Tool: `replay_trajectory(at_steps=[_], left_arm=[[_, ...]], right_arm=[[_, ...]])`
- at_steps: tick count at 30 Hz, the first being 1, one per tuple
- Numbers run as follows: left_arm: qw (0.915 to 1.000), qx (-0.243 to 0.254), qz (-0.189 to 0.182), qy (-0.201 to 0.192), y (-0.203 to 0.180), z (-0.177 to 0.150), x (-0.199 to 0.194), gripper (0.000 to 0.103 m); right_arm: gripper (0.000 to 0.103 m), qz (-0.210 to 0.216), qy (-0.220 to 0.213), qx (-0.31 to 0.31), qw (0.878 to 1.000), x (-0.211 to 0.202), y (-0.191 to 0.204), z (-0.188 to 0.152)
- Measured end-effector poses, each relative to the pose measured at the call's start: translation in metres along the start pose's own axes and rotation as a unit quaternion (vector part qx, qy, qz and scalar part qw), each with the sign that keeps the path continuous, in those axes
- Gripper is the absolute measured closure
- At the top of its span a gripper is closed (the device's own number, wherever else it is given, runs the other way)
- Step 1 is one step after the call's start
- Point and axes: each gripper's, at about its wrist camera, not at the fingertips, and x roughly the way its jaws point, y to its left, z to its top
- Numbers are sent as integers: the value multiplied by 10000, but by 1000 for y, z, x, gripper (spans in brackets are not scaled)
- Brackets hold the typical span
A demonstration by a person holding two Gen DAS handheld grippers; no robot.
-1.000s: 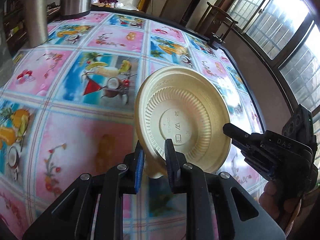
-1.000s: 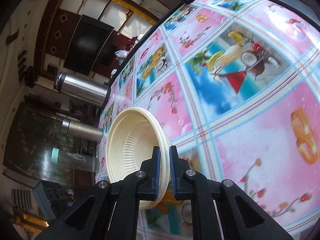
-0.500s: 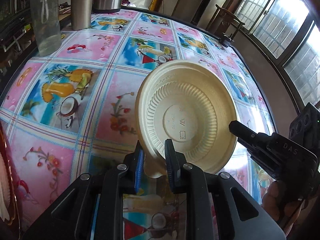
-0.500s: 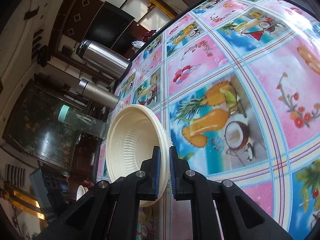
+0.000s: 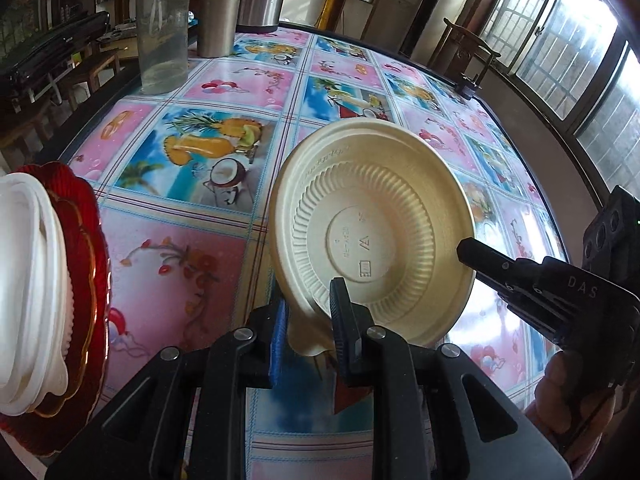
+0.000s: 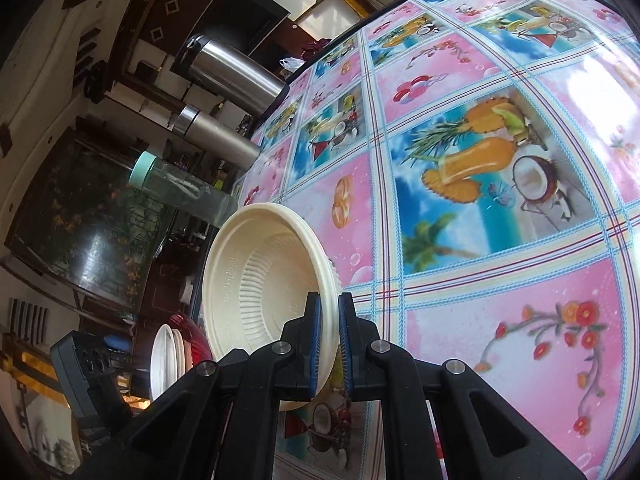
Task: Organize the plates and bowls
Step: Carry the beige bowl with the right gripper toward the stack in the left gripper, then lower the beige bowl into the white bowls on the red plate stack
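A cream ribbed bowl (image 5: 372, 216) hangs tilted on its side above the table, its underside facing the left wrist camera. My left gripper (image 5: 308, 304) is shut on its lower wall. My right gripper (image 6: 329, 300) is shut on the rim of the same bowl (image 6: 256, 280), and it shows from the right in the left wrist view, right gripper (image 5: 466, 246) touching that rim. At the left edge a stack of white dishes (image 5: 28, 280) rests on a red plate (image 5: 90, 240). In the right wrist view the white dishes (image 6: 160, 356) and the red plate (image 6: 192, 334) sit just beyond the bowl.
The table wears a glossy pink and blue fruit-print cloth (image 5: 192, 264). A clear jar (image 5: 162, 28) and steel flasks (image 5: 220, 4) stand at its far left corner. A wooden chair (image 5: 472, 60) and windows lie beyond the right edge. A hand (image 5: 568, 396) holds the right gripper.
Both grippers have carried the bowl leftward across the table. The red plate with its white stack has come into view beside the bowl. The grip on the bowl looks unchanged.
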Motion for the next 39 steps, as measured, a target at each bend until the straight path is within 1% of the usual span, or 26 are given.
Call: replay_trajectory(at_steps=[7,23,32,39], left_arm=[[9997,88,160,-158,10,-14,-12,83],[9982,283,363,-390,20,-36,-36,82],[9945,405,521,-811,20,-38,-68,81],[9916,384,634,-1064,31,-37,-86,81]], right_arm=[[94,-3,45,-153,9999,3,13,-18],[94,131,116,-241,9996,-1,28,-39],[94,266,-46,-486,9985,-18,56,-43],[93,392,-70,-612,9973,-22,77,-48]])
